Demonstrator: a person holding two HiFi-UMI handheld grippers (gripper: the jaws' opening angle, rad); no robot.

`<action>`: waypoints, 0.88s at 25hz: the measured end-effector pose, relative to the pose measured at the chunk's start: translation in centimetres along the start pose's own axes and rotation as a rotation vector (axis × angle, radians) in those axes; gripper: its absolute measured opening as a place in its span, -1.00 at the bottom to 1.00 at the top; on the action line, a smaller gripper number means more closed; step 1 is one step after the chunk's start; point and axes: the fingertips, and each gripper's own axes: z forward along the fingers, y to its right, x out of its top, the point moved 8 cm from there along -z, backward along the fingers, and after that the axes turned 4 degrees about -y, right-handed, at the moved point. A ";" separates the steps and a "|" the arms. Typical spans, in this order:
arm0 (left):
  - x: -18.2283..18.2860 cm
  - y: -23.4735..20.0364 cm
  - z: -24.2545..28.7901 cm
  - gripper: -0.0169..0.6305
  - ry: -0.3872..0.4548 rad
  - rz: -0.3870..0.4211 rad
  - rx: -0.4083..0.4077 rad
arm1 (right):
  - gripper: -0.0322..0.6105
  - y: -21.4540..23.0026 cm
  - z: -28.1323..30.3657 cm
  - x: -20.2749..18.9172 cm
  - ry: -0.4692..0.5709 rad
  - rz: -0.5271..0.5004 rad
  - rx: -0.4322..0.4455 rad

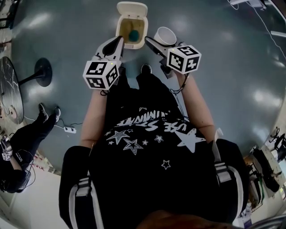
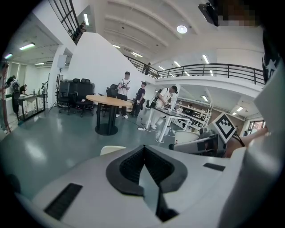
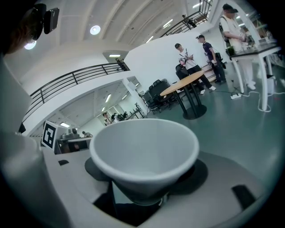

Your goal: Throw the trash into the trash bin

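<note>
The right gripper has its jaws closed on a cup, a smooth white cone with a rolled rim. The dark pads press on its narrow lower part from both sides, and its wide mouth opens toward the right gripper view's camera. It looks empty inside, plain and matte. In the head view the cup hangs just beside the right edge of the bin, clear of the opening. The bin is a cream plastic box with rounded corners, standing on the floor, which is glossy grey-green and mirrors the ceiling lights as pale patches. Its lid is tipped up at the far side, and a small round teal thing lies at the bottom. The left gripper has its jaws drawn together, the ribbed black pads meeting at the tip with nothing between them. Its pale, tapered nose points at the bin's near left corner. Each gripper carries a white cube printed with black square markers, held out in front of the person's black shirt with white stars.
</note>
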 end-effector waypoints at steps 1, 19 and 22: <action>-0.1 -0.1 0.1 -0.91 -0.003 -0.001 -0.001 | 0.07 0.0 0.1 -0.2 -0.003 -0.001 -0.003; -0.4 -8.0 3.2 -0.91 -0.049 -0.030 -0.081 | 0.07 -0.7 7.0 -0.4 -0.048 0.027 -0.115; -0.2 -9.7 4.2 -0.91 -0.058 -0.031 -0.094 | 0.07 -0.4 8.4 0.4 -0.036 0.041 -0.145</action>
